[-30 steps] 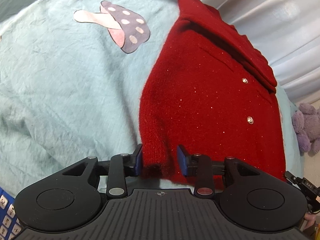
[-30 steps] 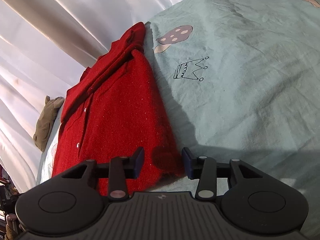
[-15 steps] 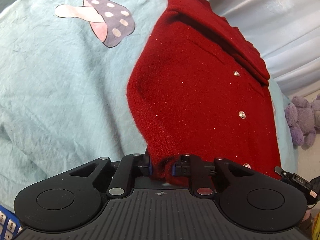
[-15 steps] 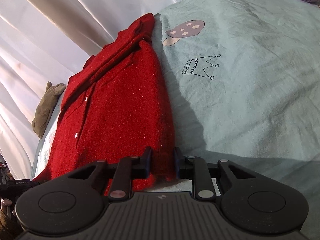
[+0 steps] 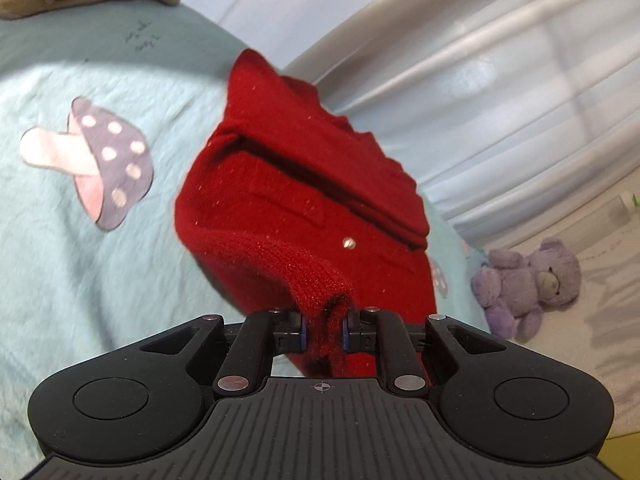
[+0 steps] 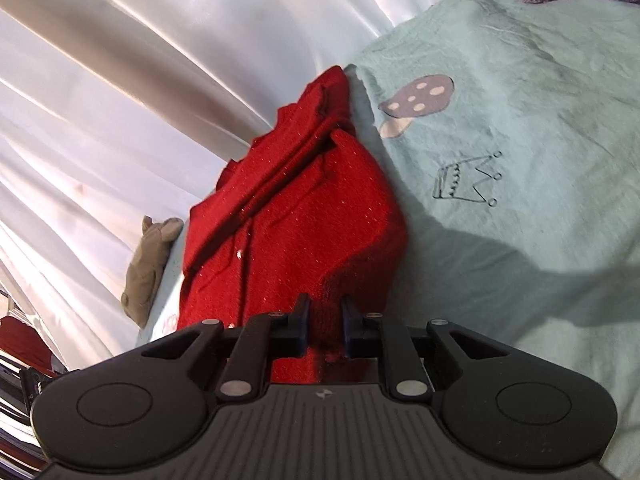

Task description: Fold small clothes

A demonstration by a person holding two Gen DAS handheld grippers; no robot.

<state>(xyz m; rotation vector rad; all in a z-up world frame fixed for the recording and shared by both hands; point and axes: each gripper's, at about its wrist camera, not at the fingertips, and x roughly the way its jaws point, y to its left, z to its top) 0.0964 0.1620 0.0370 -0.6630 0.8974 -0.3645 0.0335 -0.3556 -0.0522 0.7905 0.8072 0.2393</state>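
A red knitted cardigan with small shiny buttons lies on a pale teal sheet. My left gripper is shut on its near hem corner, which is bunched between the pads and lifted off the sheet. In the right wrist view the same cardigan rises towards my right gripper. Its jaws are closing, and the pads press on the other hem corner. The far part of the cardigan, with the folded sleeves, still rests on the sheet.
White curtains hang just behind the cardigan. A purple teddy sits to the right, a brown plush toy at the sheet's far edge. The sheet bears a mushroom print and a crown drawing.
Both grippers closed on the cardigan's near hem corners and then rose. The hem now hangs lifted off the sheet, and both views tilted up towards the curtains.
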